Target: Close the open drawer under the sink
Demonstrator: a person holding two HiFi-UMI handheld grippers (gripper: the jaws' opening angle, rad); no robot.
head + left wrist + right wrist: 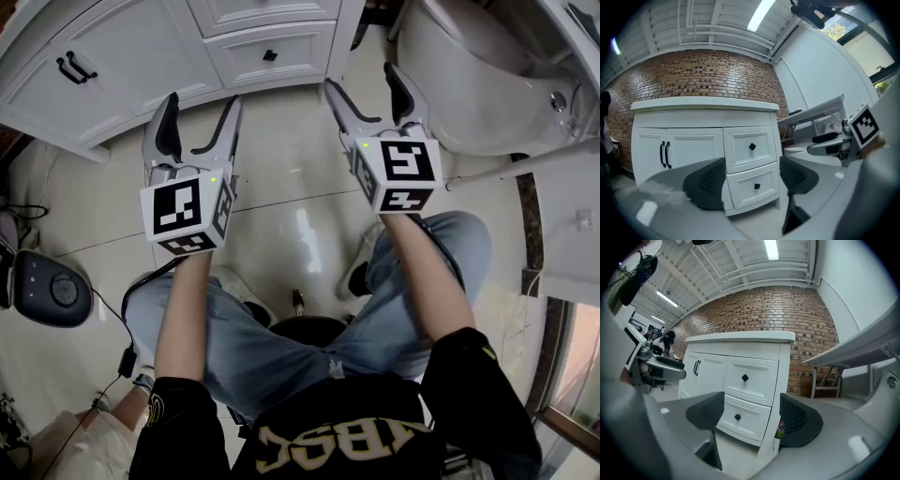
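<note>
both claws, left gripper and right gripper, hang wide open and empty facing the cabinet, whose lower drawer looks barely out, so a sloppy off-centre shove could snag its knob or jam it crooked.

Brick wall ran across the back, with a strip light lit overhead. Tile floor was pale and glossy. A dark round device lay on it at far left, a cable beside it. A white tub stood at upper right. Two black handles sat side by side on white doors.
</note>
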